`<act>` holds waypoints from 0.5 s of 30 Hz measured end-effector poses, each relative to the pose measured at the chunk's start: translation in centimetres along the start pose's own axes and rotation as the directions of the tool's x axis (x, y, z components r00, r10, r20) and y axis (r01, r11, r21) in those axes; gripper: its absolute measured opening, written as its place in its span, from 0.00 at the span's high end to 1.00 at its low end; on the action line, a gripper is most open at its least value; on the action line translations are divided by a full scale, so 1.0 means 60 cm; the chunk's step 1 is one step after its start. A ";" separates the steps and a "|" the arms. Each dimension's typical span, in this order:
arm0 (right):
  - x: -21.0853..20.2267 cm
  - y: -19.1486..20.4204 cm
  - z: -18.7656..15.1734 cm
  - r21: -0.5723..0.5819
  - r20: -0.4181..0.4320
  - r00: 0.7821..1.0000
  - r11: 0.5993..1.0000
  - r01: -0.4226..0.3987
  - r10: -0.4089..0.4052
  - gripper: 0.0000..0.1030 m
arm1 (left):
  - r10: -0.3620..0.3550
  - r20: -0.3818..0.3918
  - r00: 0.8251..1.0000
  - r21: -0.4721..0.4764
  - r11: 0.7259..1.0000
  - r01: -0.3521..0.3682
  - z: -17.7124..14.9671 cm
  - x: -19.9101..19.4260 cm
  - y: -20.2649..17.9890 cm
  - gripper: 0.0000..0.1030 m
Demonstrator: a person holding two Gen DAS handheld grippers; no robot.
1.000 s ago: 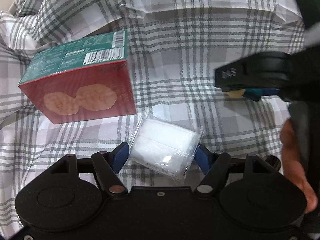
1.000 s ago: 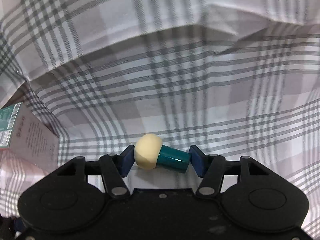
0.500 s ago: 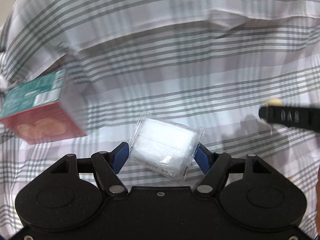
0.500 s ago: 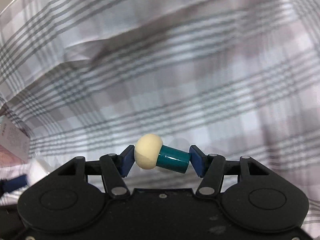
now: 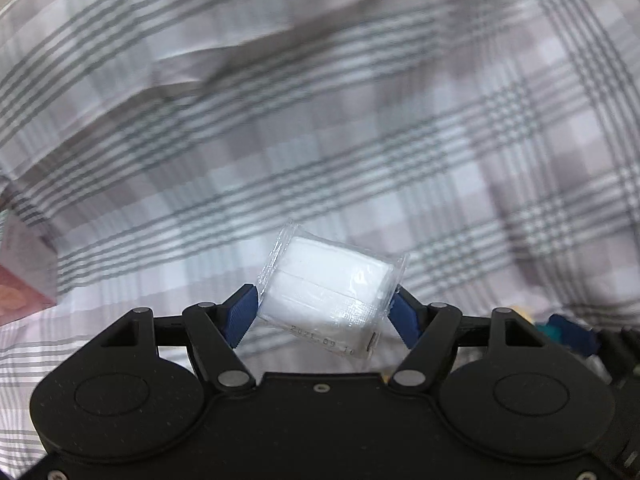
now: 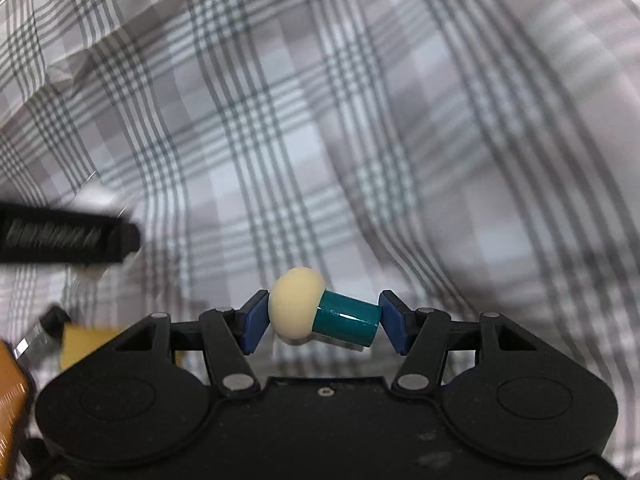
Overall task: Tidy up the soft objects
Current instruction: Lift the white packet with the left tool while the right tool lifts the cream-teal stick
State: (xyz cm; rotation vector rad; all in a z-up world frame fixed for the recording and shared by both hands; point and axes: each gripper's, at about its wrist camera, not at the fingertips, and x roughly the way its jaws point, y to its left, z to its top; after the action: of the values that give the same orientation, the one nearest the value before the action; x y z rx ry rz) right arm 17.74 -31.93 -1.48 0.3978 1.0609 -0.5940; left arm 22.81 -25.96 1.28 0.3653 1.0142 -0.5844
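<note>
My left gripper (image 5: 324, 312) is shut on a white soft pack in clear wrap (image 5: 328, 288), held tilted above the checked cloth (image 5: 320, 128). Its blue pads (image 5: 240, 314) press the pack's two ends. My right gripper (image 6: 322, 322) is shut on a toy mushroom (image 6: 320, 312) with a cream cap and a teal stem, lying sideways between the blue pads (image 6: 254, 326). In the right wrist view the left gripper's black finger (image 6: 68, 236) shows blurred at the left edge. A teal and blue bit of the right gripper (image 5: 568, 330) shows at the lower right of the left wrist view.
Grey and white checked cloth (image 6: 360, 120) with folds and creases fills both views. A red box (image 5: 20, 280) is at the left edge of the left wrist view. A yellow tag (image 6: 84, 344) and an orange object (image 6: 10, 392) sit at the lower left of the right wrist view.
Both grippers have swept sideways over the cloth with their loads still held. The red and green box slid to the left edge of the left wrist view.
</note>
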 end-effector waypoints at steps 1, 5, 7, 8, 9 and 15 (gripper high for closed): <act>-0.010 -0.007 -0.006 -0.004 -0.001 1.000 1.000 0.006 -0.006 0.44 | -0.013 -0.006 1.000 0.010 1.000 0.013 -0.002 0.001 -0.013 0.35; -0.038 -0.034 -0.047 -0.013 -0.002 1.000 1.000 0.004 -0.004 0.44 | -0.051 -0.033 0.998 0.043 0.998 0.052 -0.018 -0.004 -0.049 0.35; -0.044 -0.043 -0.068 -0.012 -0.012 1.000 1.000 -0.004 0.003 0.44 | -0.076 -0.047 0.996 0.053 0.996 0.078 -0.031 -0.010 -0.063 0.35; -0.050 -0.049 -0.076 -0.011 -0.018 1.000 1.000 -0.008 0.008 0.44 | -0.087 -0.055 0.995 0.055 0.994 0.090 -0.038 -0.016 -0.067 0.35; -0.057 -0.055 -0.085 -0.007 -0.023 1.000 1.000 -0.012 0.012 0.44 | -0.097 -0.064 0.993 0.056 0.993 0.101 -0.045 -0.021 -0.072 0.35; -0.105 -0.080 -0.138 0.001 -0.043 0.999 1.000 -0.017 0.017 0.44 | -0.140 -0.115 0.984 0.054 0.988 0.147 -0.094 -0.065 -0.088 0.35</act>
State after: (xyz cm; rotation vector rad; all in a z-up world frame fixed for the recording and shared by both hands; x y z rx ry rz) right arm 6.74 -29.28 0.39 0.4218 1.0975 -0.5731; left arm 14.18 -25.98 1.83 0.3849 1.1372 -0.7331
